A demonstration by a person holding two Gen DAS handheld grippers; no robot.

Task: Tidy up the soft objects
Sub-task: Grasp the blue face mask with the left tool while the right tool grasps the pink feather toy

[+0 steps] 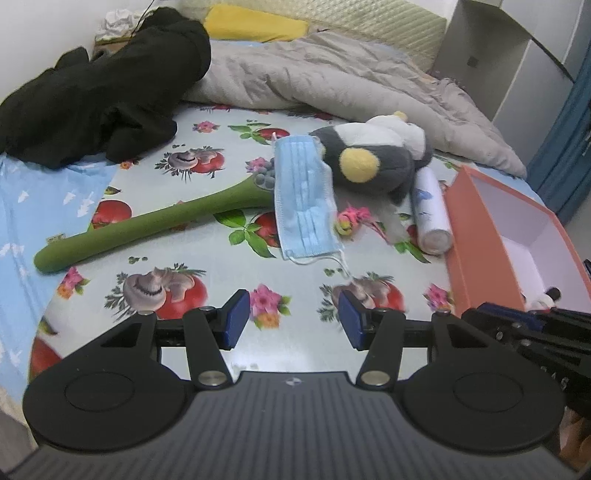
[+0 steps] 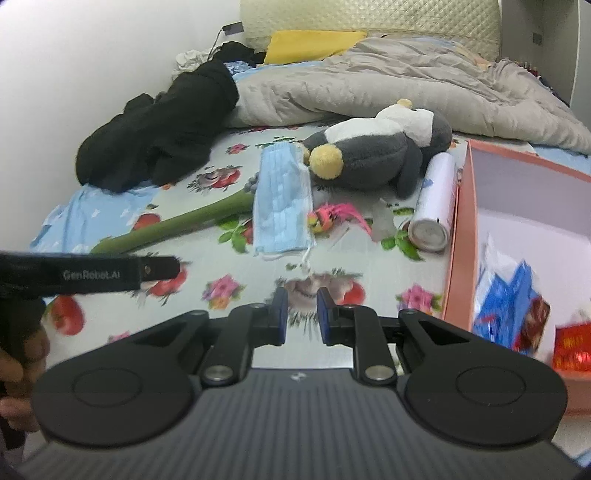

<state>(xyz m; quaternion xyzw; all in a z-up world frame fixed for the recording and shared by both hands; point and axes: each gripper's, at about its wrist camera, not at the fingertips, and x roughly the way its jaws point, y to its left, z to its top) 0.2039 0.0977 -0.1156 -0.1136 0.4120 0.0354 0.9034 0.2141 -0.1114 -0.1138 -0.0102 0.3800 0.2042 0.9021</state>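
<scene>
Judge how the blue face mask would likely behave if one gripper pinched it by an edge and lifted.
The mask is thin pleated fabric lying flat on the cloth, so it would probably droop and fold rather than hold shape. It looks very light and should lift easily. Its loose ear loop trails off the near end and may dangle or snag.

A home bedroom. A bed (image 2: 369,22) with a quilted headboard carries a rumpled grey duvet (image 2: 388,85); a yellow pillow (image 2: 314,44) lies behind the duvet, black clothing (image 2: 159,136) beside it.
</scene>
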